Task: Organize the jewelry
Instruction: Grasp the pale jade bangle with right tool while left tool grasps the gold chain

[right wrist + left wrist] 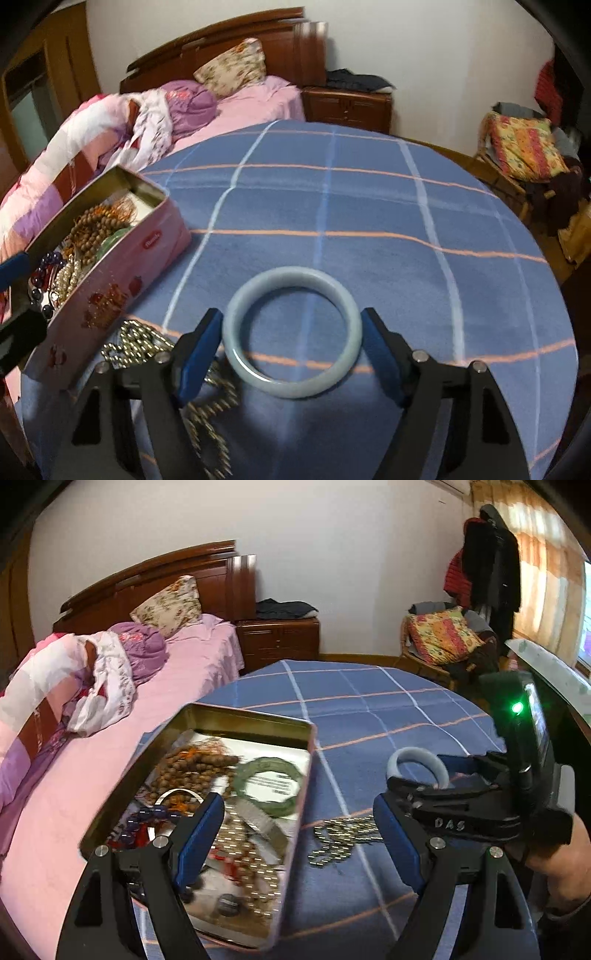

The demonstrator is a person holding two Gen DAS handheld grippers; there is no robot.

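Right gripper (291,352): black two-finger tool with blue pads stood nearest the lens, jaws set wide on either side of the bangle; the left pad looked to be against its rim, while contact at the right pad could not be told.
Pale bangle (291,332): smooth, grey-blue stone ring, lay flat between those pads over the blue cloth.
Left gripper (299,834): same black tool with blue pads, jaws wide apart and holding nothing; its left finger hung over the tin, its right finger over the cloth.
Person's hand (561,864): wrapped around the right tool's handle, seen from the left wrist view.
Bead chain (341,836): heap of small gold-coloured metal beads, lay on the cloth just beside the tin.
Pink tin (122,280): open rectangular metal box with pink printed sides, sat at the table's edge next to the bed.
Tin contents: green stone bangle (267,790), brown wooden bead strands (195,771), a silver metal cuff (177,797) and more tangled beads.
Tablecloth (369,206): blue fabric with white and orange check lines, covered the round table.
Bed (110,775): pink sheet, rumpled quilts and a floral pillow, beyond the tin.
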